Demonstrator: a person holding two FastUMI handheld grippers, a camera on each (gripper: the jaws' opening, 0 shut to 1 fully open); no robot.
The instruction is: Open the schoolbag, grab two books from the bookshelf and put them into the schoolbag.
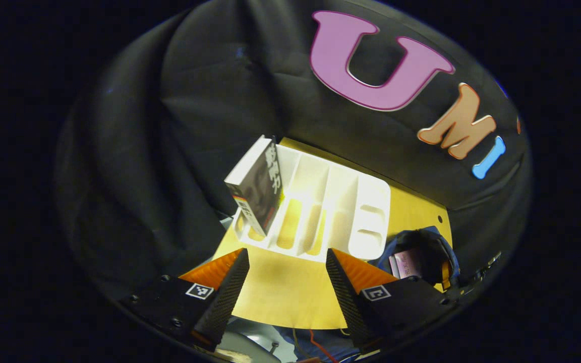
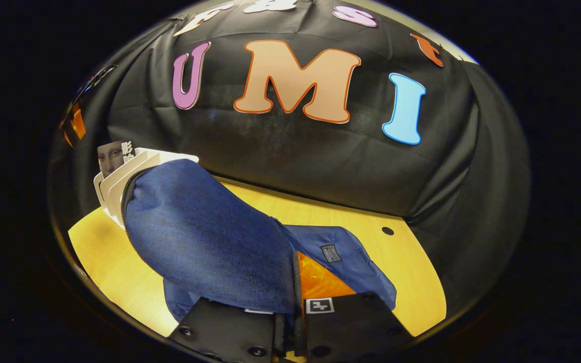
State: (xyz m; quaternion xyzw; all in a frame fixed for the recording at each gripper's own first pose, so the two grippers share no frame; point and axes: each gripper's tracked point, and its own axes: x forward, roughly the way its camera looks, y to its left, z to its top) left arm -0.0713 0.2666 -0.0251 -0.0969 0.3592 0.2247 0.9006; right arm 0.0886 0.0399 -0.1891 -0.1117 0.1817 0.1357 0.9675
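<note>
Jaws: left gripper spread wide, empty, aimed at the bookshelf. Right gripper pinches the schoolbag fabric; fingertips hidden.

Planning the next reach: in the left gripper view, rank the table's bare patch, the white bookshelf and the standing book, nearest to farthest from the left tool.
1. Table: bare patch directly between the fingers.
2. White bookshelf: ahead, centre.
3. Book: standing in the bookshelf's left end slot, up-left.

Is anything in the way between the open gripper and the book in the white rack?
Nothing visible is. The left gripper points at the white rack across bare yellow table; the book stands in its end slot.
</note>
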